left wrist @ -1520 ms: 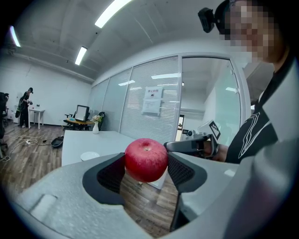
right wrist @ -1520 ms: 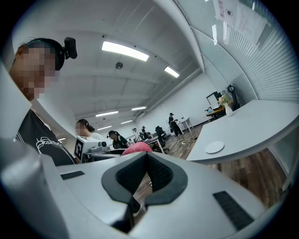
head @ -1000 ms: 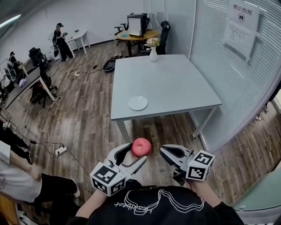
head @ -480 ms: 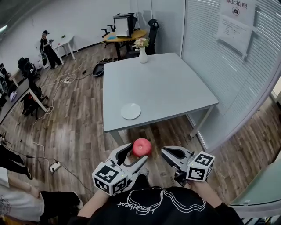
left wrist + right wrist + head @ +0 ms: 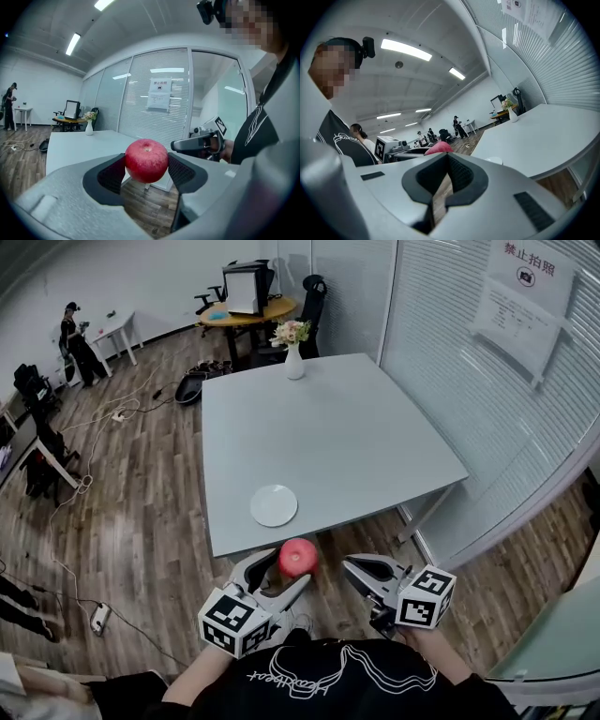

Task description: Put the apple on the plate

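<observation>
You are holding the left gripper (image 5: pixel 289 570) with its jaws clamped on the red apple (image 5: pixel 146 160), one on each side, in the air just short of the tabletop's (image 5: pixel 328 427) near edge. The white plate (image 5: pixel 274 505) is lying near that edge, apart from the apple. Your right gripper (image 5: pixel 361 570) is hovering alongside, jaws pressed together on nothing.

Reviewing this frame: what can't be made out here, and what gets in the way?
- Print on the wall notice: too small to read in the head view.
- Most of the plate: hidden behind the right claw in the right gripper view; only a sliver shows.
- Sides of the apple: covered by the pads of the left claw in the left gripper view.
</observation>
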`<state>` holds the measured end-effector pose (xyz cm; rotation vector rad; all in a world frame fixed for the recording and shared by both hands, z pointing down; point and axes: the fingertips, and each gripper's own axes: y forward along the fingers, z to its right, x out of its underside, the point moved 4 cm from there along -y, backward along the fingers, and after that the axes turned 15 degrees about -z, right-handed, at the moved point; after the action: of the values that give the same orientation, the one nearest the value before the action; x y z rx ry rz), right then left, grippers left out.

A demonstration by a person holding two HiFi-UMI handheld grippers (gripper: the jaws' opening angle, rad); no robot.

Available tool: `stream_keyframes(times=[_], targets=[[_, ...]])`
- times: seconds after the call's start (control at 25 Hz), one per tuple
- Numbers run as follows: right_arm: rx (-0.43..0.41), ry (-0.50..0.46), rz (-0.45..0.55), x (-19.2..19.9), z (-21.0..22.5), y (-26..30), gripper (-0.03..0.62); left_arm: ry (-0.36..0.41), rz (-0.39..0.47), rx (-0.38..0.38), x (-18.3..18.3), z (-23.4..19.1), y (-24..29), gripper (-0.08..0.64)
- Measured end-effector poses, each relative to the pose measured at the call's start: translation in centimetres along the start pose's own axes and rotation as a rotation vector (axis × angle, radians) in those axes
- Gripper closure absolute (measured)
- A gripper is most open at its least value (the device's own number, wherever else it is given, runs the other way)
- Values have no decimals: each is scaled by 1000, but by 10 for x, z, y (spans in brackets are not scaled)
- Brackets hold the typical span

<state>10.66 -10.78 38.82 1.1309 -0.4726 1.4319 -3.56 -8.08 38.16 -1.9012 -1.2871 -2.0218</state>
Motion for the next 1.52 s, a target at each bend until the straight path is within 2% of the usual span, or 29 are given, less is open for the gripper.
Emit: stream_keyframes(times=[0.4,0.84,1.08,1.32,1.52], targets=[[45,51,-30,-43,63,70,583,-31,-62,-3,-5,-115,48,275],[98,123,-23,-58,125,112,583,-109,-123,13,10,-209,108,275],[129,183,-32,-48,149,124,583,-122,-176,-1,35,-245,141,275],[151,213,-71,-36,161,133,583,-93,-235,-42,64,-271,172,275],[177,244,-86,-28,166,129,583,-64,-257,-38,77,-277,188,275]])
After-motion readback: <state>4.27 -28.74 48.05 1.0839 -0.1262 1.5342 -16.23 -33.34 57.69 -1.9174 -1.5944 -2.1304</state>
